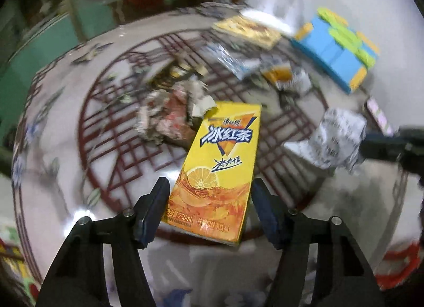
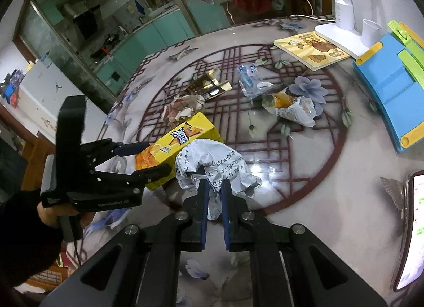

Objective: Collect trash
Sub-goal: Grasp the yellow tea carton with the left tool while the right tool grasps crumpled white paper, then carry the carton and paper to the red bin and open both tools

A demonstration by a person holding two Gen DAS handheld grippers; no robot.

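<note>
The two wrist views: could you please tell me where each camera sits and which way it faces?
Left wrist: sits on the left gripper, looking steeply down at the yellow tea carton between its open fingers; the right gripper's tip shows at the right edge.
Right wrist: sits on the right gripper, facing down across the table, clamped on crumpled printed paper; a dark sleeve shows.
Shared: the carton, the paper, the blue board.
</note>
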